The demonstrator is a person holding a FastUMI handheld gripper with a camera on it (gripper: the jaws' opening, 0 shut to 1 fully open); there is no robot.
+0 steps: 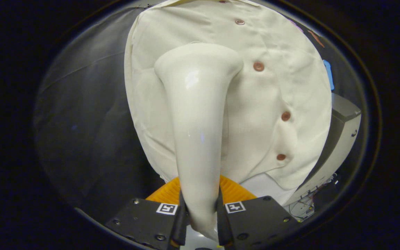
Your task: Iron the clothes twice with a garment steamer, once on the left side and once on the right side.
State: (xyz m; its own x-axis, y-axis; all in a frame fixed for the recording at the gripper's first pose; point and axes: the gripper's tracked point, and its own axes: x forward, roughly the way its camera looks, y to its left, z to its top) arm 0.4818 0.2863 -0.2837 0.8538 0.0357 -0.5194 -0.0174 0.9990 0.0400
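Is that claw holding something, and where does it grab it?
Yes: the claw is shut on the garment steamer, gripping its handle's lower end, head against the shirt.

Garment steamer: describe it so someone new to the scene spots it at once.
Start from the cream button-front shirt hanging before the dark cloth. The garment steamer is the glossy white handheld piece rising in front of it, its handle clamped between the gripper's fingers and its wide head against the cloth, on the side of the brown buttons away from the grey box. Smooth and shiny, unlike the matte, creased shirt.

Probably a test booth: black cloth wall [92, 114], grey machine [342, 128] (loose wires).
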